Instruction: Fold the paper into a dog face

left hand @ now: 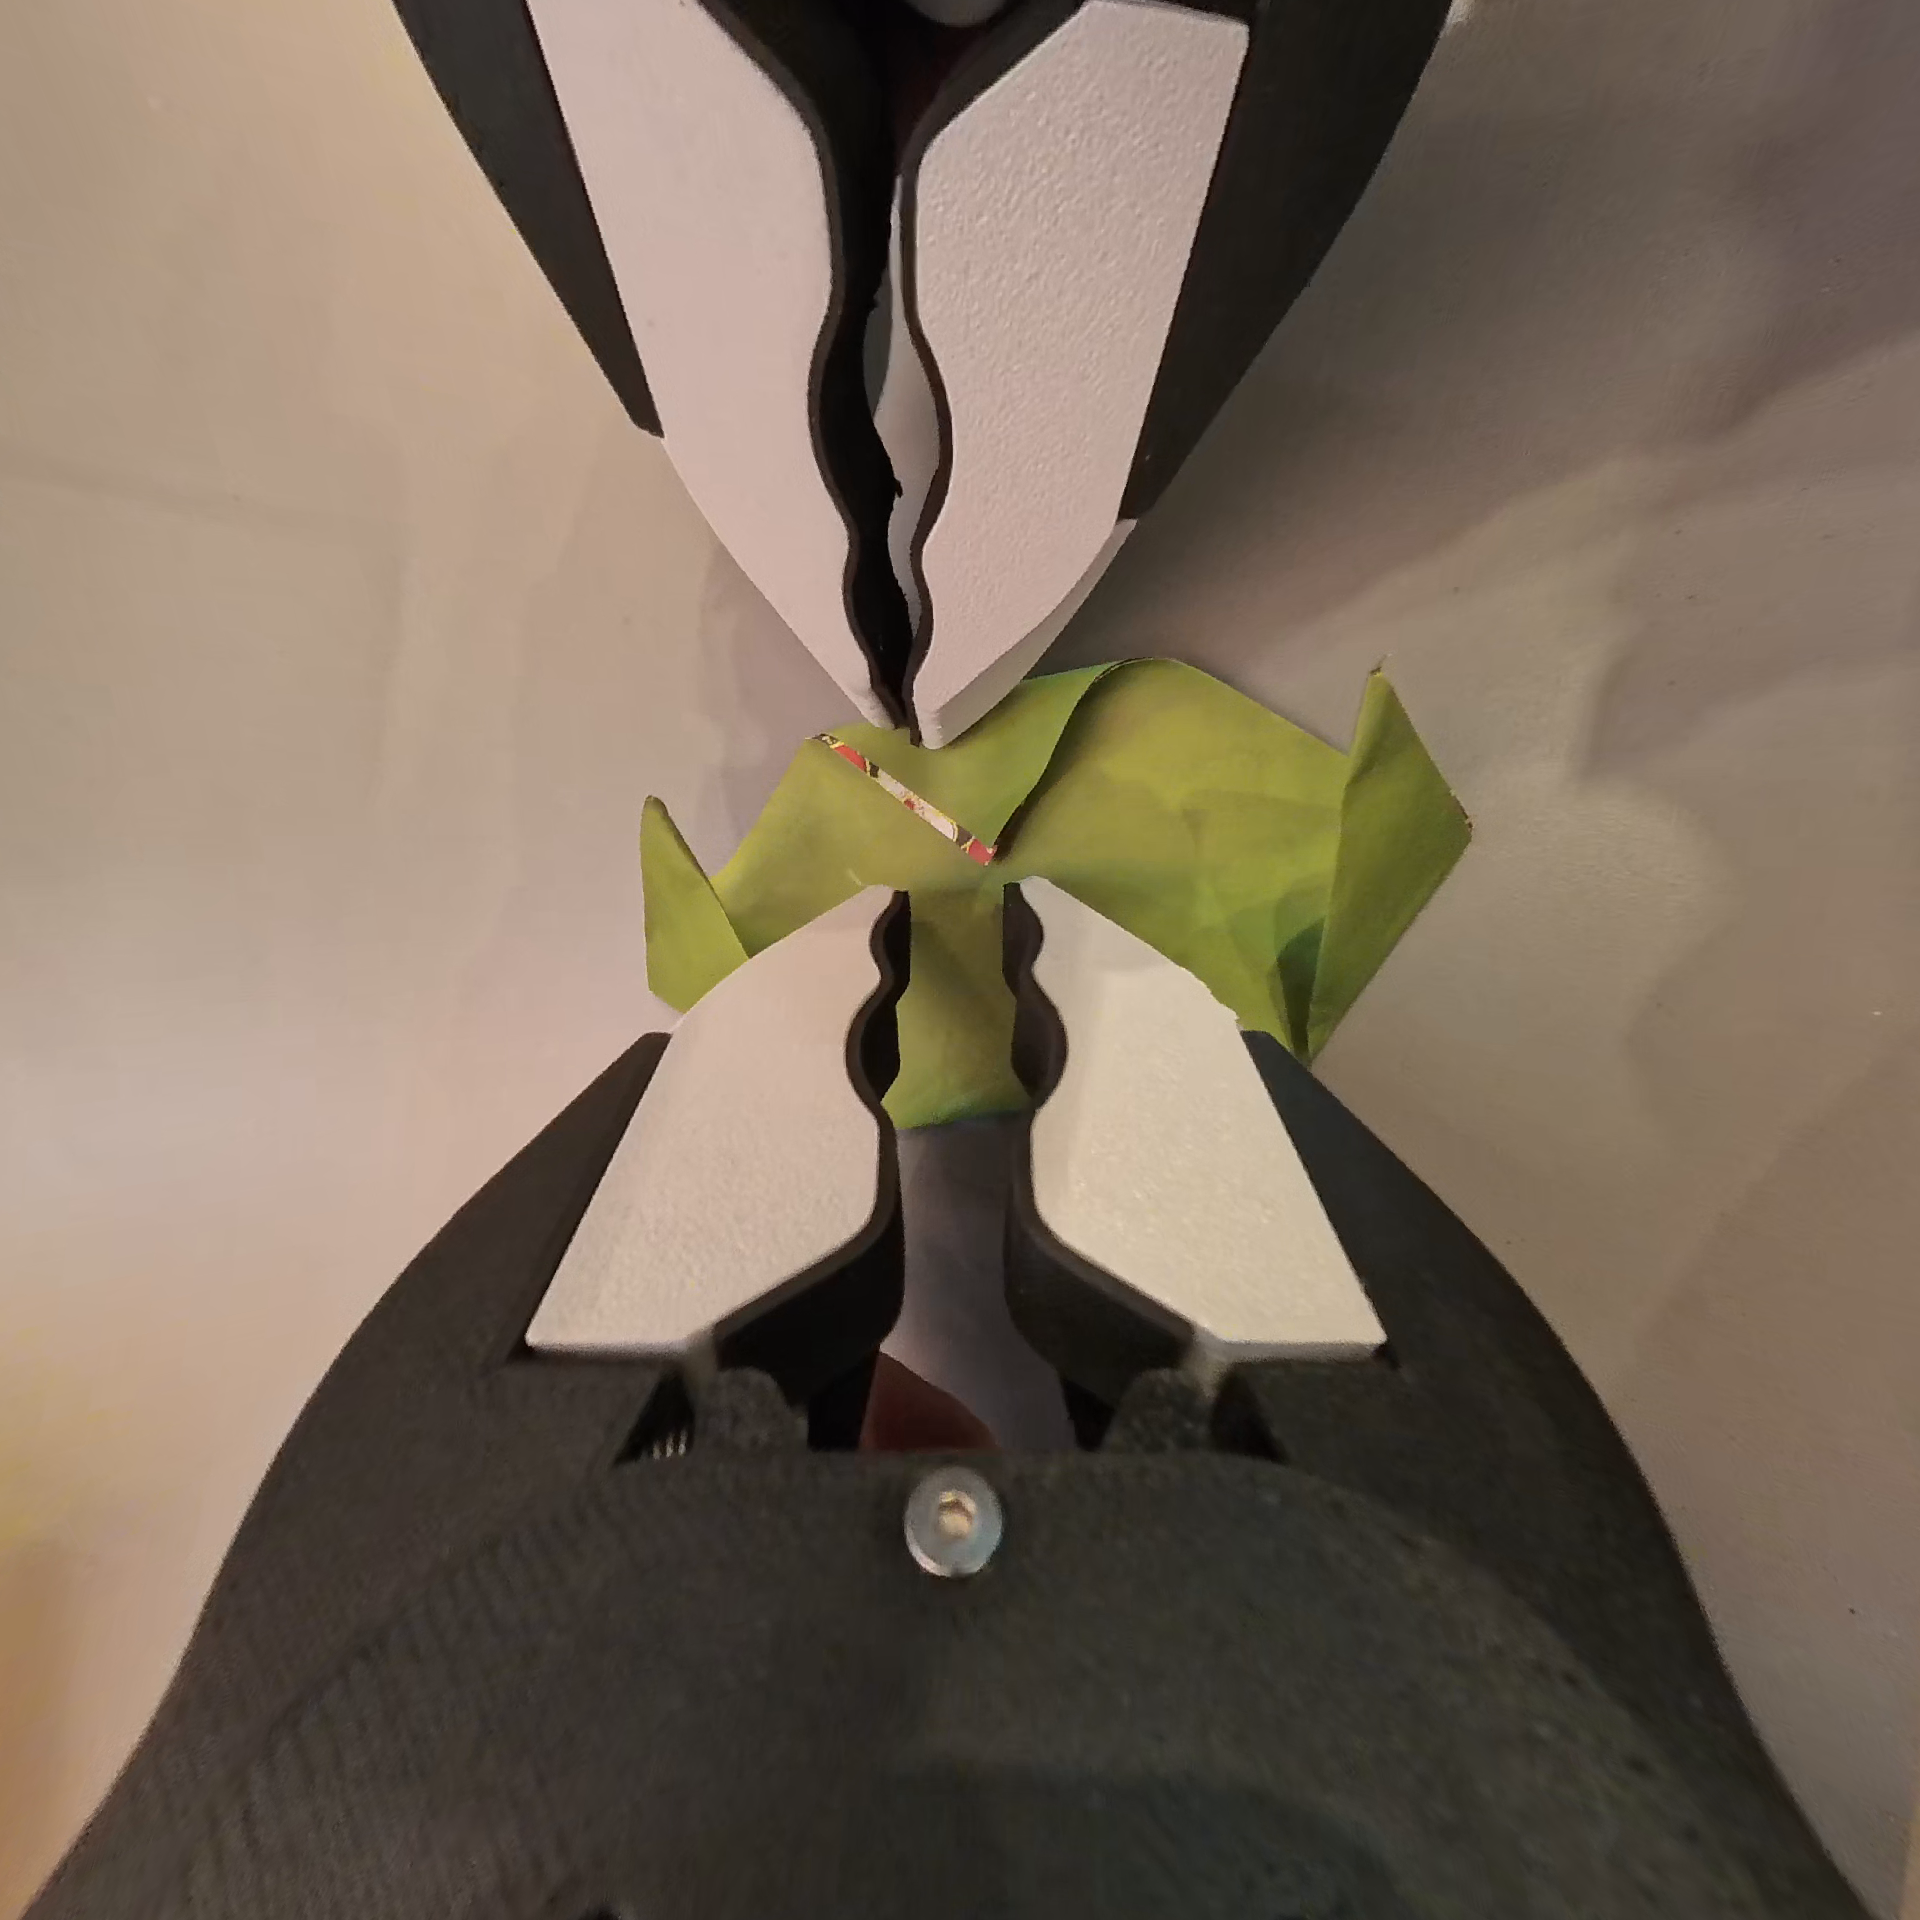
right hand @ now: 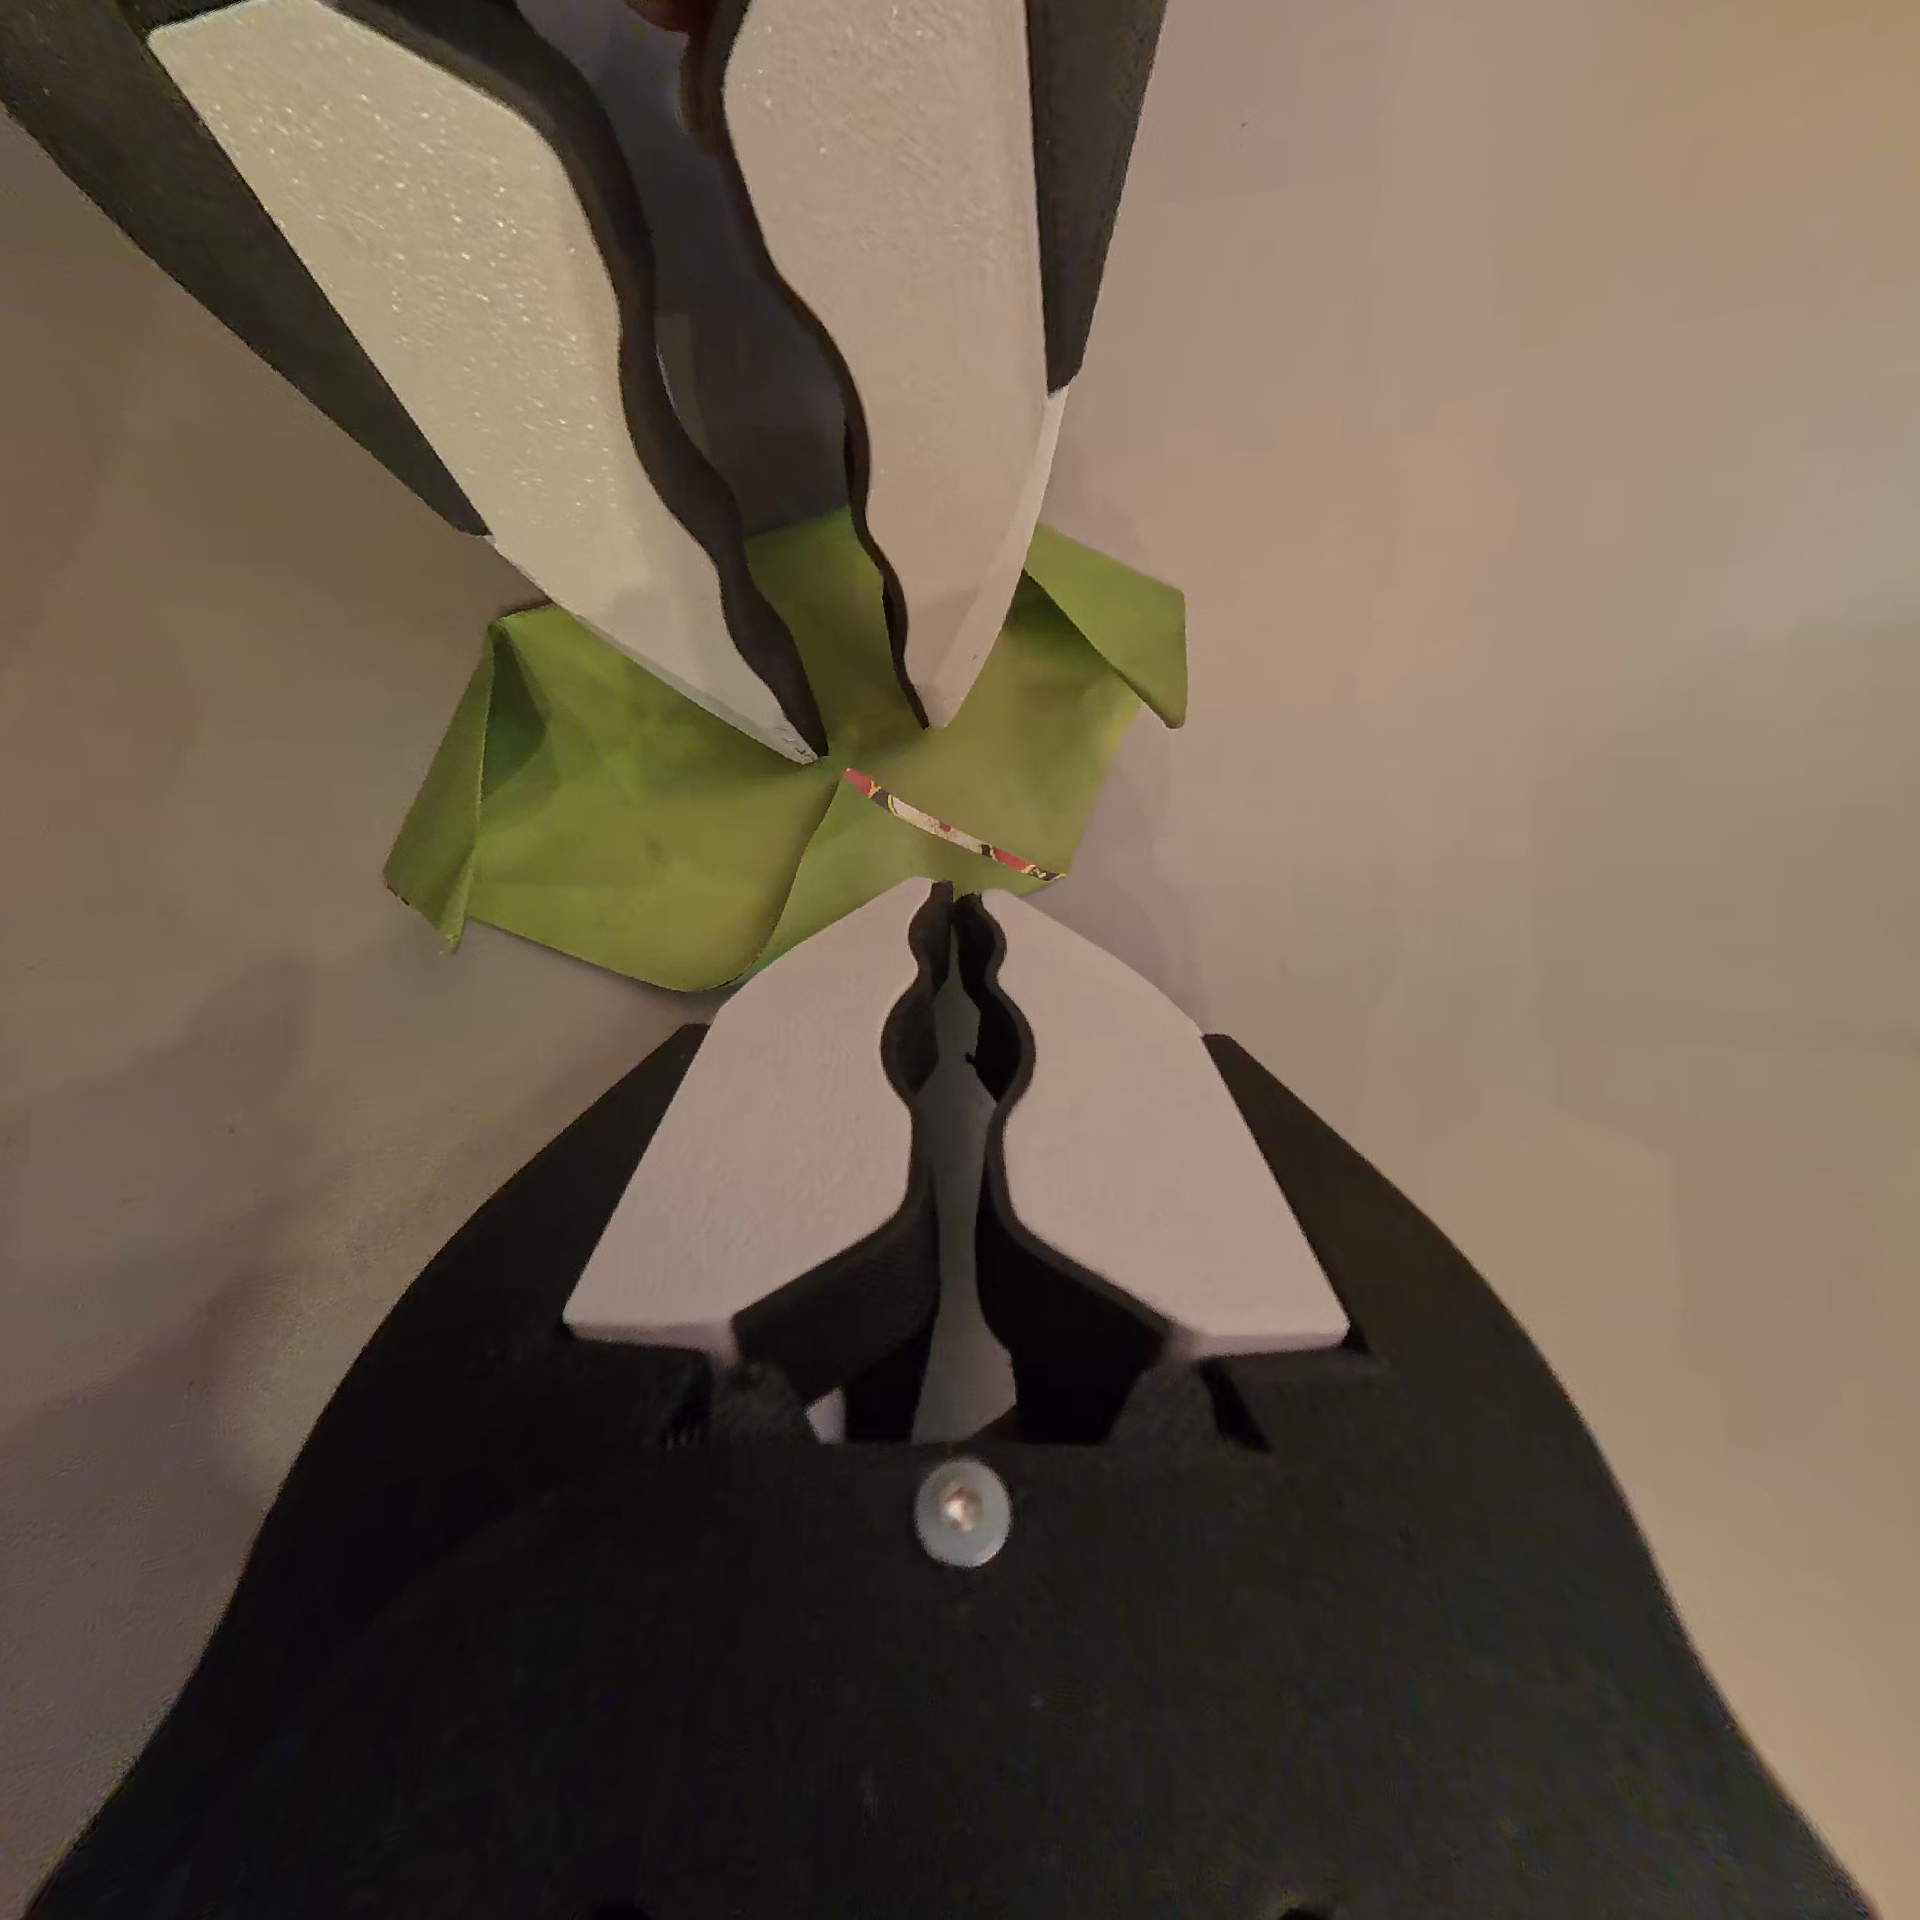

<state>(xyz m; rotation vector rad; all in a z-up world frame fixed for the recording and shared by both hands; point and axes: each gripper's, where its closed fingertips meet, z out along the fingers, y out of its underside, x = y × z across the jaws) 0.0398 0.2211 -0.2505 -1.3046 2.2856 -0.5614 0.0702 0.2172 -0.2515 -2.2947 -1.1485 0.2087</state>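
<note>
The green paper [left hand: 1143, 831], partly folded and creased, lies on a pale grey table [left hand: 312, 727], and both grippers meet over it from opposite sides.

In the left wrist view, the left gripper [left hand: 956, 894] reaches in from the near edge of the paper. Its fingers stand a narrow gap apart, and a strip of the green sheet shows through that gap, running back between the white pads [left hand: 748, 1122]. The tips sit at the paper's middle crease; whether they press the sheet or only straddle it cannot be told. The right wrist view shows this same gripper from across the paper, its tips a little apart and down on the sheet's centre.

The right gripper [right hand: 951, 894] comes at the paper from the opposite side. Its fingers are drawn almost together, only a thin slit left between the tips, and they touch the edge of the paper just beside a thin strip [right hand: 956, 831] of red and white pattern, where the sheet's printed underside is turned up. If a layer of paper is pinched in that slit, it is too fine to see.

On each side of the paper's middle a flap is bent upward: a larger raised fold [left hand: 1382, 831] on one end and a smaller pointed one [left hand: 675, 904] on the other.
</note>
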